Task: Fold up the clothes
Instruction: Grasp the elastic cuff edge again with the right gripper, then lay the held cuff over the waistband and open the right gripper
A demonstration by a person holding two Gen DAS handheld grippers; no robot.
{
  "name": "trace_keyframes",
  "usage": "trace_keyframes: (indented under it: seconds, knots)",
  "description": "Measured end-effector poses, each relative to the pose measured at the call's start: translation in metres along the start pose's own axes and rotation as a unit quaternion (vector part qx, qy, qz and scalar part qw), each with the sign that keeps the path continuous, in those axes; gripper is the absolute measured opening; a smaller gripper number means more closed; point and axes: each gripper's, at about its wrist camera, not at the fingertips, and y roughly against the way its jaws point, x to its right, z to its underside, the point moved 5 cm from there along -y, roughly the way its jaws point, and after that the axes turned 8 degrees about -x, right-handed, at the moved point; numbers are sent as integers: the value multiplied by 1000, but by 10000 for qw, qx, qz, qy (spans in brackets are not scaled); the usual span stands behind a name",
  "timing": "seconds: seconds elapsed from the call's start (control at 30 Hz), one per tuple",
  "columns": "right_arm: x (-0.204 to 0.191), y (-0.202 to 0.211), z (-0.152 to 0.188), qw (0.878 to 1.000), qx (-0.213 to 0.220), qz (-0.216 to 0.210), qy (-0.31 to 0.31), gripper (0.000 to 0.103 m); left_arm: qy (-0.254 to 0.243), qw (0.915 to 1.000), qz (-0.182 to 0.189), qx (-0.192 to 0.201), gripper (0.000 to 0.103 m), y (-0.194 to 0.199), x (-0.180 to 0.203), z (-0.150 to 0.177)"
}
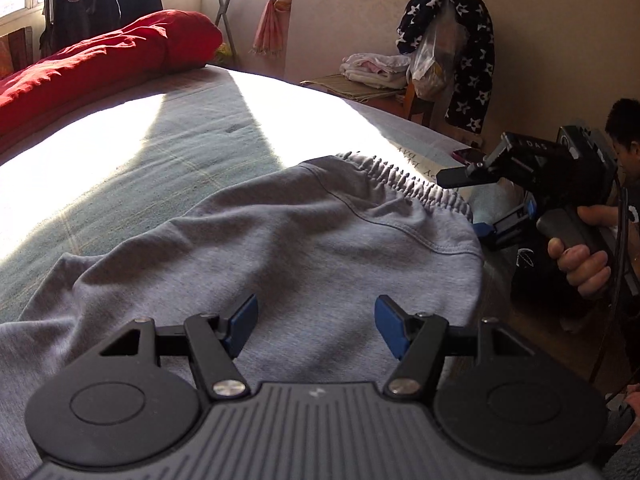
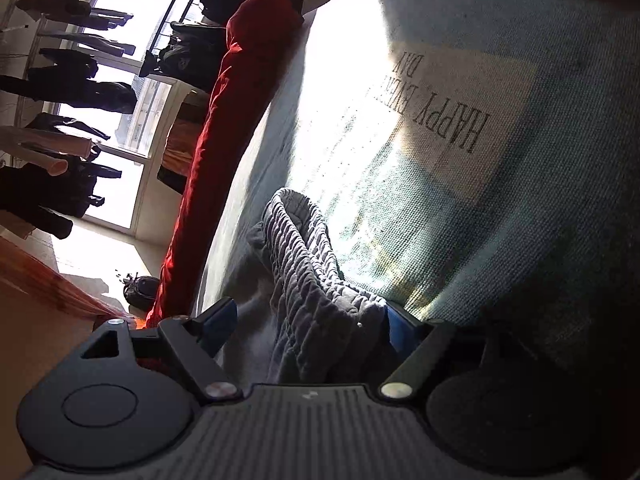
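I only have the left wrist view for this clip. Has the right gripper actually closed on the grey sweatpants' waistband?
Observer: Not yet. In the right wrist view the right gripper is open, and the ribbed waistband lies between its fingers.
Operator: Is the waistband flat there?
Observer: No, it is bunched, and its far end curls into an open loop.
Operator: What lies beyond it?
Observer: The green bedcover, with a printed patch reading HAPPY, apart from the waistband.
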Motion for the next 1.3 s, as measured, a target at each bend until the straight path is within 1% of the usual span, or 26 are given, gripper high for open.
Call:
trace_keyframes:
  seconds: [0.13,0.23,0.33,0.4,0.47,0.57,0.67,0.77,0.83,0.97,1.03,1.07,1.13,1.17,1.2,1.23,1.27,1.3]
  knots:
    - [-6,-3,11,9989,-448,23,99,87,16,10000,14,3,65,-1,-2,2]
    - [-8,-8,7,9990,-377,191,120,87,57,10000,23,-36,65,-3,-2,2]
    - [-19,-10,-5,9974,-171,553,420,87,11,10000,74,-4,65,-1,2,4]
    - [-20,-11,-13,9962,-88,711,491,87,-8,9999,115,14,65,1,3,5]
    - [-15,-16,-18,9967,-314,620,420,87,-1,9999,137,-6,65,0,3,6]
    - [-20,-24,-22,9937,-741,597,593,93,-10,9999,152,-66,65,-3,2,6]
    - [-25,-31,-27,9884,-1169,580,782,93,-21,9998,193,-67,65,-3,4,7]
    - [-30,-38,-31,9808,-1595,563,969,93,18,9997,232,-72,66,-4,4,7]
    - [-34,-43,-34,9746,-1876,550,1093,99,52,9998,189,-97,66,-5,2,8]
    - [-40,-51,-40,9593,-2434,523,1336,99,96,9997,203,-90,66,-5,-3,8]
    - [-37,-43,-32,9570,-2497,472,1397,98,104,9997,199,-85,66,-6,-5,7]
    - [-35,-45,-34,9579,-2494,411,1361,99,118,9997,199,-86,66,-7,-6,7]
    - [-33,-54,-44,9658,-2339,141,1113,101,136,9997,195,-83,66,-6,-7,7]
    - [-35,-56,-47,9688,-2222,112,1093,101,135,9997,190,-78,66,-5,-6,7]
    - [-37,-59,-50,9716,-2098,103,1094,100,113,9997,187,-67,66,-3,-5,8]
    - [-39,-61,-53,9742,-1974,94,1095,93,87,9998,199,-50,67,-1,-5,9]
    - [-42,-59,-52,9739,-1863,293,1260,84,62,9997,213,-31,69,1,-5,11]
    - [-45,-56,-51,9723,-1753,530,1455,61,55,9997,219,-30,70,1,-6,13]
